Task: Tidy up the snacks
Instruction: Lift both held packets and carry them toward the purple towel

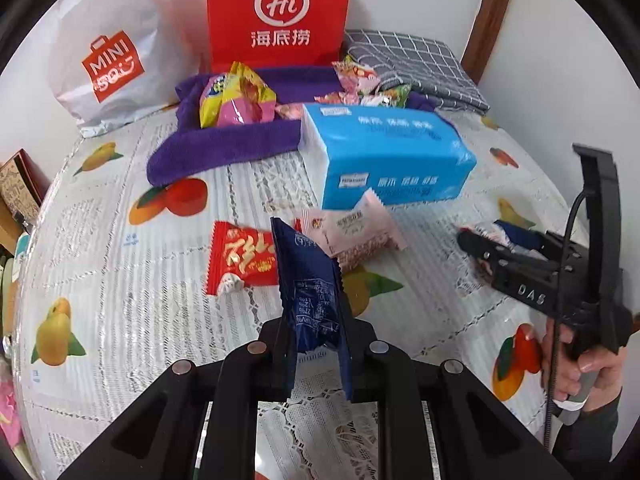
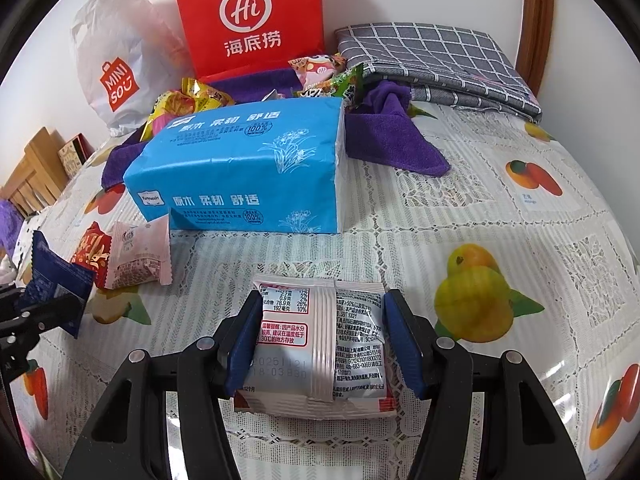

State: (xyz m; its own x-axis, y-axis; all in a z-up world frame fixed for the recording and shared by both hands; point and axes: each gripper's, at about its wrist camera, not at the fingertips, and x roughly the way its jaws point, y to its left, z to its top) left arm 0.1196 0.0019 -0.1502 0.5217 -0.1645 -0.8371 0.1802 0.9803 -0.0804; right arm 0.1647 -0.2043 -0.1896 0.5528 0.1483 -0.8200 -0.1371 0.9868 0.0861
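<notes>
My left gripper [image 1: 314, 316] is shut on a dark blue snack packet [image 1: 310, 280] and holds it upright above the table; it also shows at the left of the right wrist view [image 2: 52, 280]. My right gripper [image 2: 320, 312] is shut on a white snack packet [image 2: 320, 344] with red print, held flat just above the tablecloth. In the left wrist view the right gripper [image 1: 480, 240] is at the right. A red packet [image 1: 240, 260] and a pink packet [image 1: 352, 232] lie on the table in front of a blue tissue pack [image 1: 384, 152]. More snacks [image 1: 236, 96] lie on a purple towel [image 1: 224, 148].
A red paper bag [image 1: 280, 16] and a white Miniso bag [image 1: 108, 48] stand at the back wall. A folded grey checked cloth [image 2: 436, 64] lies at the back right. The table has a fruit-print lace cloth [image 2: 500, 220]. A wooden chair [image 2: 32, 176] stands at the left.
</notes>
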